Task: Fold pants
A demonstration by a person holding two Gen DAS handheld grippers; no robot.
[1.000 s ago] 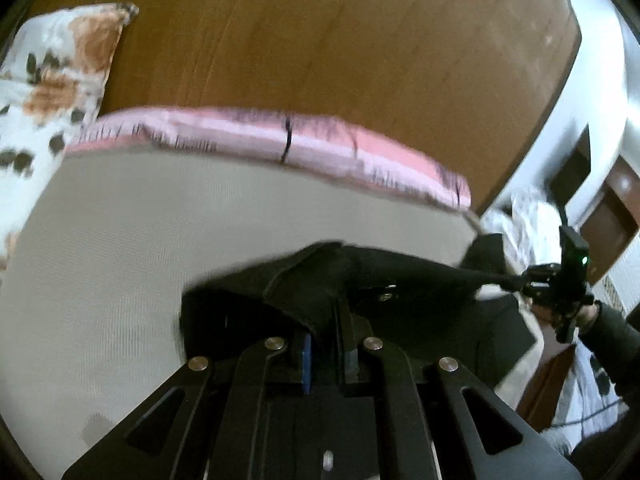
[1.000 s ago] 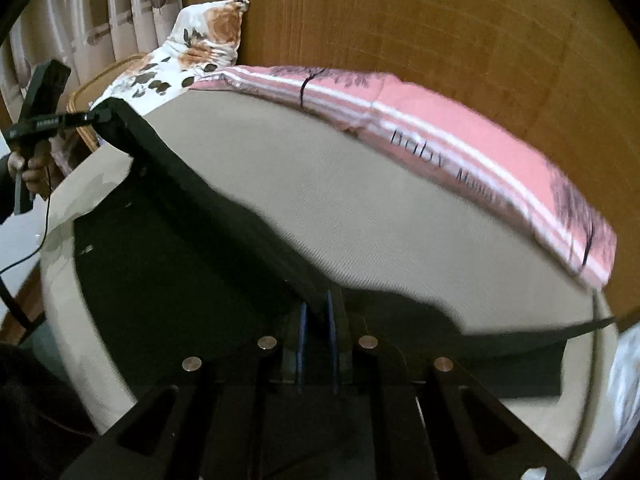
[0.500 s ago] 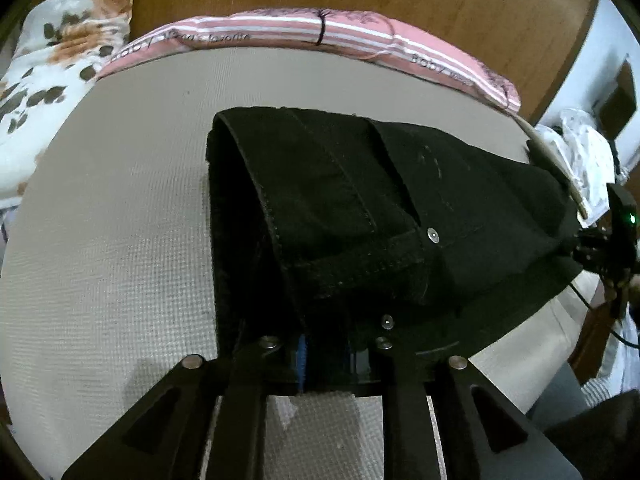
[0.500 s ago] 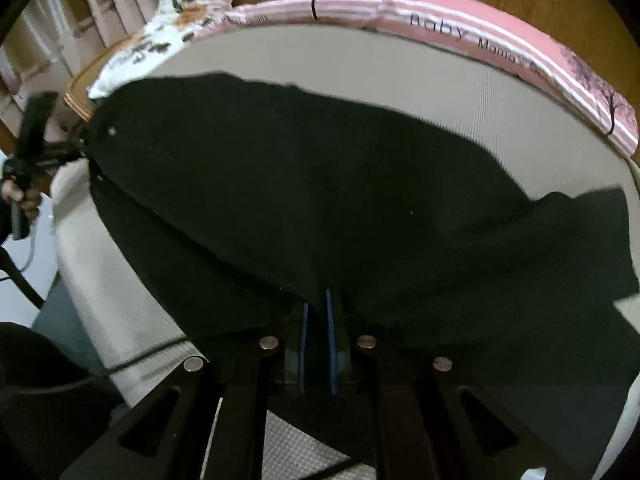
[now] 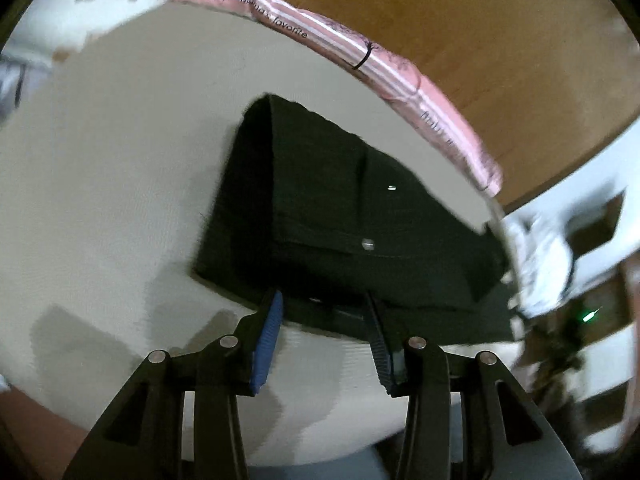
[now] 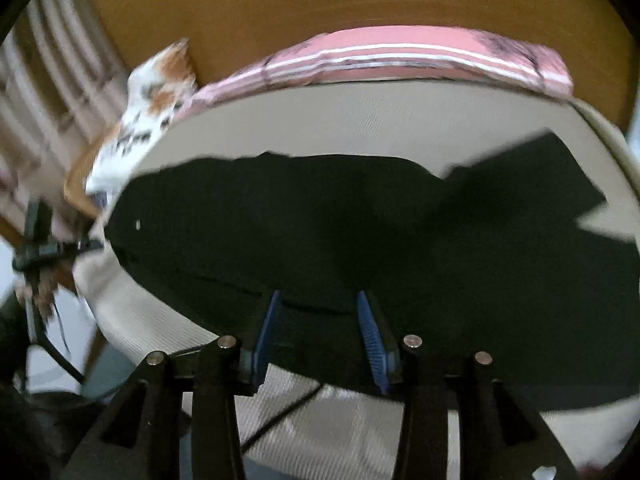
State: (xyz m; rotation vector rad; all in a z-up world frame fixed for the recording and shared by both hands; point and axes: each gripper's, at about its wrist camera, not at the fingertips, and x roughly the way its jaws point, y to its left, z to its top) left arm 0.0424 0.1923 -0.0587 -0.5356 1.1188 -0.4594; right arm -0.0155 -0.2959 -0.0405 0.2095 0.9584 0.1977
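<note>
1. Behind the bed [image 5: 120, 184] stands a brown wooden headboard [image 5: 460, 20], and a pink striped pillow [image 5: 400, 76] with printed letters lies along the far edge of the mattress.
2. At the far left corner there is a white pillow with brown flowers [image 6: 148, 100]. It is blurred in both views.
3. On the beige sheet lie the black pants [image 5: 340, 216], folded over on themselves. Two small metal rivets show on the top layer in the left wrist view.
4. In the right wrist view the pants [image 6: 360, 232] spread wide across the near part of the bed, and one leg end reaches to the far right.
5. The left hand-held gripper [image 5: 324, 336] has its jaws apart and they are opening. The near edge of the pants sits between the fingers, but the pads do not press on it.
6. The right hand-held gripper [image 6: 320, 336] also has its jaws apart and opening. The near hem of the pants lies between the two blue pads, loose.
7. At the left edge of the right wrist view the left hand-held gripper [image 6: 76, 246] shows small and blurred, near the waist end of the pants.
8. A dark cable [image 6: 280, 416] runs over the sheet under the right hand-held gripper.
</note>
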